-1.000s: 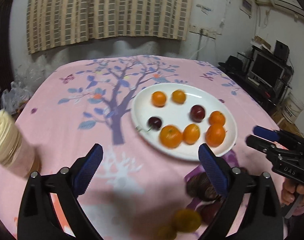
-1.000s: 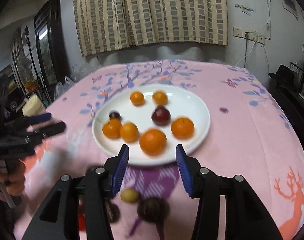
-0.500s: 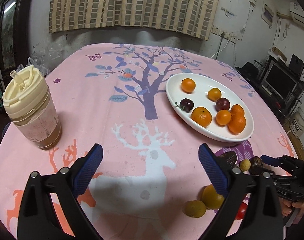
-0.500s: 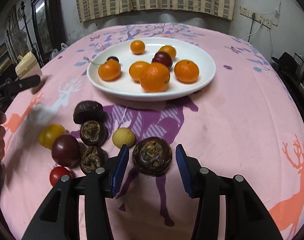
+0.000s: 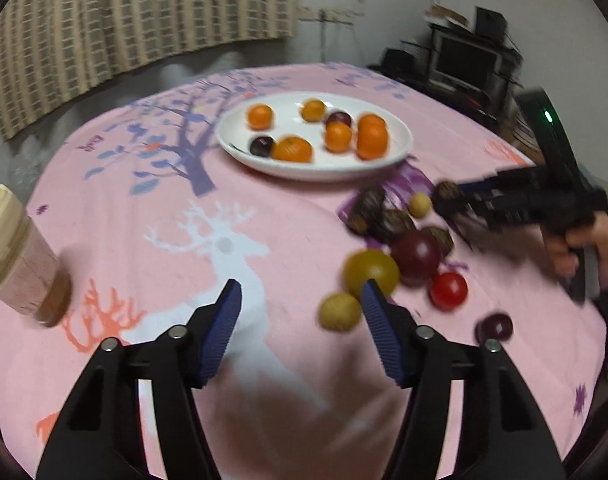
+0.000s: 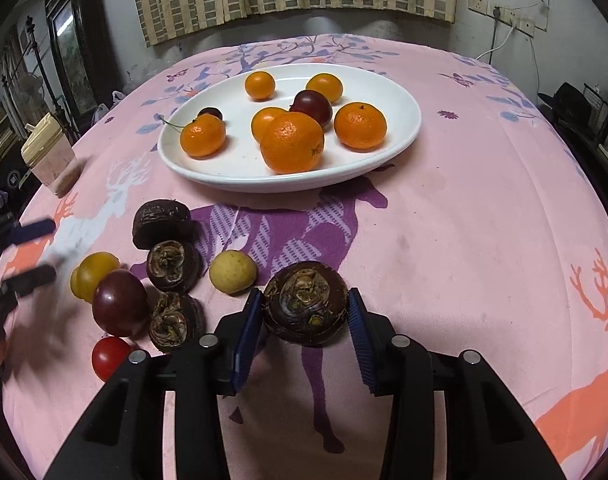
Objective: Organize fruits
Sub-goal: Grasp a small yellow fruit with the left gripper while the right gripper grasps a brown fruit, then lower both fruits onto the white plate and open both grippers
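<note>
Since half a second ago, my right gripper [image 6: 304, 314] has closed in on the dark brown fruit [image 6: 306, 306], which now sits between the blue pads with both touching its sides. My left gripper [image 5: 300, 306] has narrowed but stands open and holds nothing; a small yellow fruit [image 5: 339, 312] lies just inside its right pad and a larger yellow one [image 5: 371, 272] just past that pad's tip. Left of my right jaws lie a pale yellow fruit [image 6: 233, 272], three more dark brown fruits, a purple plum [image 6: 120, 303] and a red tomato [image 6: 110, 357]. Beyond the jaws, the white plate [image 6: 400, 136] holds six oranges, a plum and a cherry. Far left stands a lidded cup [image 6: 50, 156]. I can read no writing.
</note>
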A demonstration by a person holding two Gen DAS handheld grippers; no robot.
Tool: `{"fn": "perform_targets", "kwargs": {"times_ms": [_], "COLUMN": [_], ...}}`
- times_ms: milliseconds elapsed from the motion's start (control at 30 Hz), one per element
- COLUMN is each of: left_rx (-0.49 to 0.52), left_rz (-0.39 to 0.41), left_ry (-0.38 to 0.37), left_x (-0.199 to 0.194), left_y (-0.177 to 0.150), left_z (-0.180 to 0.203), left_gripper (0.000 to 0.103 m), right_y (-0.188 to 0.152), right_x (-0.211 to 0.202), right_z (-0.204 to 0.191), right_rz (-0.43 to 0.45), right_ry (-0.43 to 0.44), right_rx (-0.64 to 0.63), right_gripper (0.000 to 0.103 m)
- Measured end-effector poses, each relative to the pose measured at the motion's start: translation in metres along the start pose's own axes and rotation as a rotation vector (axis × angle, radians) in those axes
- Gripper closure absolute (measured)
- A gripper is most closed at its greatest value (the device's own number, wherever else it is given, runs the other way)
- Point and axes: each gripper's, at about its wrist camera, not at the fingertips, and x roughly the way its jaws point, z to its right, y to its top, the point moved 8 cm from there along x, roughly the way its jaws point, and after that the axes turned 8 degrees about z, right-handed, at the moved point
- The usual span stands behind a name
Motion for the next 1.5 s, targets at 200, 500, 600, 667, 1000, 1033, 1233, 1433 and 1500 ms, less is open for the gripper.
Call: {"fn": "perform_targets", "kwargs": {"times_ms": [200, 500, 600, 667, 1000, 1033, 1233, 1433, 1500], "left_rx": [0.071, 0.102, 0.121, 0.122, -0.047, -0.105, -0.222, -0.277, -0.289], "left_rz": [-0.055, -0.079, -0.078, -0.079, -0.015, 0.012, 0.108, 0.035, -0.002], "left_ry": [-0.022, 0.008, 0.005, 0.013, -0.041, -0.067, -0.009, 0.014, 0.021], "left_x": [0.016, 0.028, 0.029, 0.03, 0.012, 0.009, 0.04, 0.112, 0.126], "left_y": [-0.017, -0.021, -0.022, -0.02, 0.003, 0.014, 0.098, 0.129, 0.128], "left_z": [0.023, 0.027, 0.03, 0.029, 0.012, 0.008, -0.007, -0.015, -0.018], "left_gripper": [0.052, 0.066, 0.072, 0.076, 0.076, 0.076, 0.076, 0.076, 0.074], "right_y": [0.001, 0.001, 0.002, 0.002, 0.021, 0.03, 0.086, 0.112, 0.114], "right_x": [0.002, 0.002, 0.002, 0.002, -0.021, -0.027, -0.022, 0.02, 0.025], "right_z": [0.002, 0.002, 0.002, 0.002, -0.007, -0.009, -0.001, 0.001, 0.0], "right_rz": [-0.004, -0.004, -0.003, -0.002, 0.12, 0.17, 0.336, 0.315, 0.319], "right_ry": [0.0, -0.006, -0.009, -0.007, 0.075, 0.085, 0.031, 0.013, 0.02], "right_rx": [0.007, 0.001, -0.001, 0.002, 0.023, 0.027, 0.089, 0.089, 0.1], "right_gripper": [0.059, 0.059, 0.059, 0.059, 0.06, 0.06, 0.06, 0.059, 0.055]}}
